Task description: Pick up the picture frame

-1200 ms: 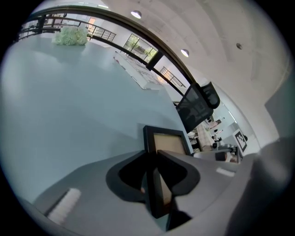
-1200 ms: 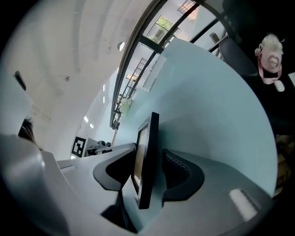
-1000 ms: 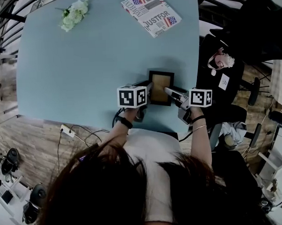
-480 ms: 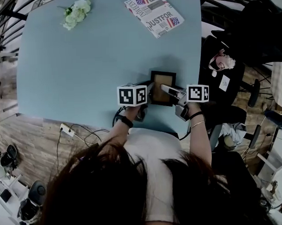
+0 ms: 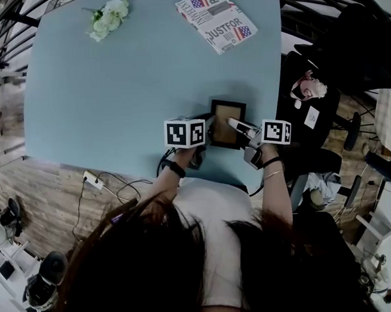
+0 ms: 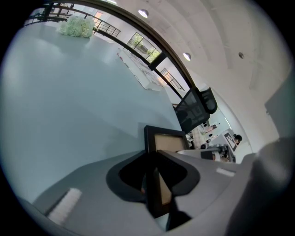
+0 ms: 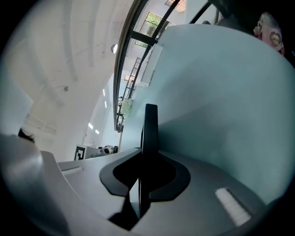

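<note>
The picture frame (image 5: 227,115) is held between the two claws, above the near part of the light blue table (image 5: 116,91). It is gripped on opposite sides. The left gripper (image 5: 208,127) is closed on the frame's left edge: in the left gripper view the dark moulding is seen clamped between the jaws, with the tan inner panel stretching away ahead of them and to their right. The right gripper (image 5: 233,123) is set against the frame's right edge. Its jaws have just been closing, and in the right gripper view the frame is seen edge-on as a thin dark bar standing straight up between them, with both jaws drawn in against it. Whether the frame's lower edge is clear of the table cannot be told.

A bunch of white flowers (image 5: 109,17) is seen well ahead of the left gripper and off to its left, at the table's far edge. A printed newspaper (image 5: 217,18) is laid flat well ahead of the right gripper, near the far corner.
</note>
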